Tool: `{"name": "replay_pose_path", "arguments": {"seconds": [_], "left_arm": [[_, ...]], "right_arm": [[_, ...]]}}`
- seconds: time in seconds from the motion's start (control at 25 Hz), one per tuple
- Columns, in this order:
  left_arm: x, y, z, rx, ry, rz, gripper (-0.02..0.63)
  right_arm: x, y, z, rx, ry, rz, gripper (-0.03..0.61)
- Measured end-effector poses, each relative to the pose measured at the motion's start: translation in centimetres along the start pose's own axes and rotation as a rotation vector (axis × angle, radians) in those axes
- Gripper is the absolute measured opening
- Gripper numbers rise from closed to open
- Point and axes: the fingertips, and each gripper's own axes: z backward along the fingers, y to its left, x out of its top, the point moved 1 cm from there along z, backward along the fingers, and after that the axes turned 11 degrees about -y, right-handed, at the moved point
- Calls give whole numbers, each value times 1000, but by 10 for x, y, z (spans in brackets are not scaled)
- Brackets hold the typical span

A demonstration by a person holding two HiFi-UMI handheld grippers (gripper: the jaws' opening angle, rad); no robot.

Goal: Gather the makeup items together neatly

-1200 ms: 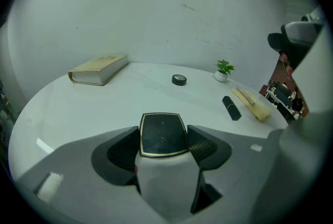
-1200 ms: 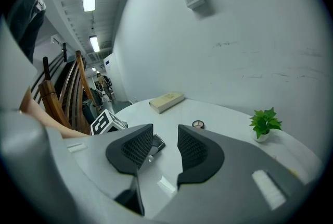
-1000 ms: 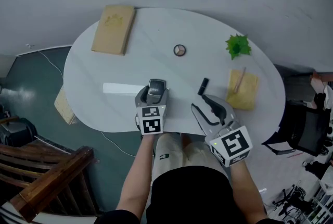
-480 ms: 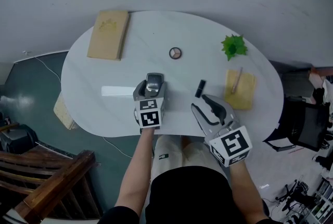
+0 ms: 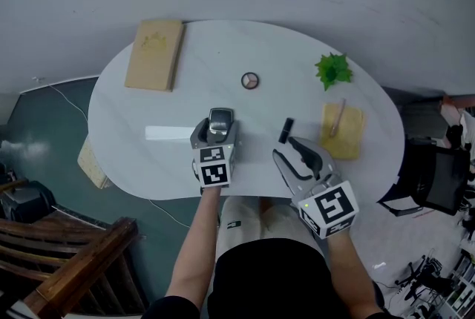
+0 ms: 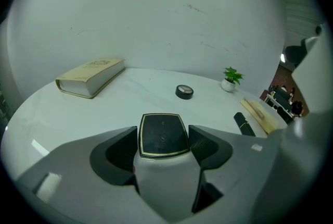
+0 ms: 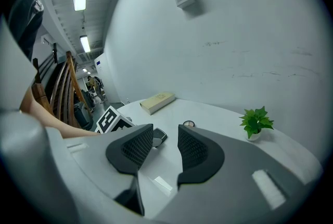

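Note:
My left gripper (image 5: 220, 121) is shut on a black compact with a gold rim (image 6: 162, 134), held just above the white oval table (image 5: 148, 154) near its front edge. Beyond it, at mid-table, lies a small round compact (image 5: 250, 80) (image 6: 184, 91). A black lipstick tube (image 5: 286, 130) (image 6: 243, 124) lies to the right, just ahead of my right gripper (image 5: 287, 148) (image 7: 162, 147), which is open with nothing between its jaws. In the right gripper view the held compact (image 7: 157, 137) shows through the gap.
A tan book (image 5: 154, 54) lies at the table's far left. A small green plant (image 5: 332, 69) stands at the far right, with a yellow pad (image 5: 343, 132) carrying a thin stick in front of it. Wooden furniture (image 5: 74, 258) stands left of the person.
My left gripper has carried the black compact a little farther onto the table, toward the round compact. The right gripper has stayed where it was.

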Motion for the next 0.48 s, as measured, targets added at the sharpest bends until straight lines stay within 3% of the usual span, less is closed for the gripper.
{"name": "replay_pose_path", "arguments": {"seconds": [0.2,0.48], "left_arm": [[1,-3,2,-24,-3,-4,334],[11,-1,15,-38,-20,-26,330]], "right_arm": [[2,-1,-4,-3,-7,-2,152],[3,-1,-22,-17,13,3,152]]}}
